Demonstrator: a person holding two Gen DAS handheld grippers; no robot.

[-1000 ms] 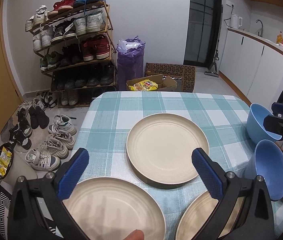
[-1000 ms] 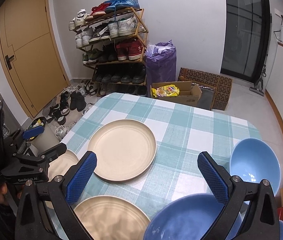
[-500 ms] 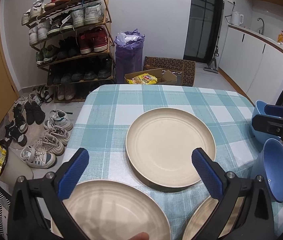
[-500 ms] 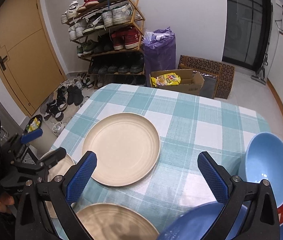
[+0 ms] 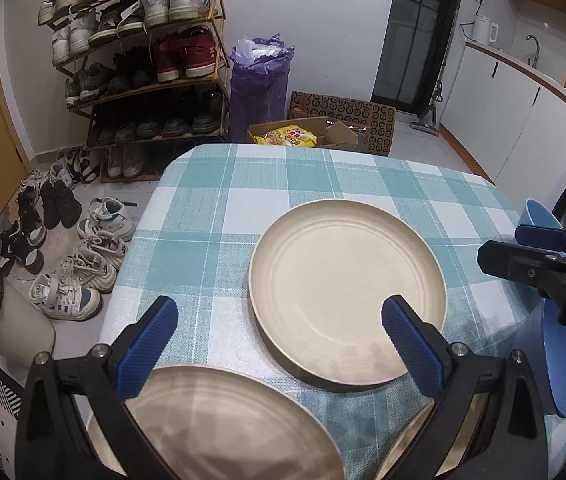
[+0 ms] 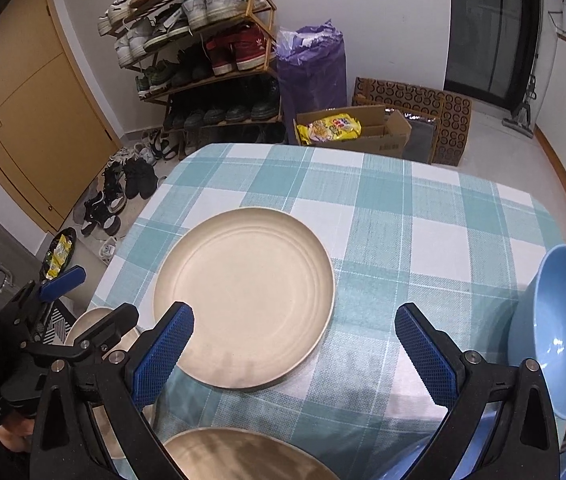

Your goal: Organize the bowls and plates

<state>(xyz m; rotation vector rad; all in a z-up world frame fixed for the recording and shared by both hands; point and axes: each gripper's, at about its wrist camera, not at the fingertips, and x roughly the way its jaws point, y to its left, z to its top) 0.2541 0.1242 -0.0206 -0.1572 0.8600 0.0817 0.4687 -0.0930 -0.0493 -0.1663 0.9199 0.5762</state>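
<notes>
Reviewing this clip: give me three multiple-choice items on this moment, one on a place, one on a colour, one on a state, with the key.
1. Where does the middle cream plate lie?
A. on the checked tablecloth
B. on the shoe rack
C. inside a bowl

2. What colour is the bowl at the table's right edge?
A. cream
B. blue
C. red

3. How are the fingers of the right gripper?
A. shut on a plate
B. shut on a bowl
C. open, holding nothing

Key: 1 A, the plate rests flat on the cloth; 2 B, its inside is light blue; 3 C, the pads stand wide apart with nothing between.
</notes>
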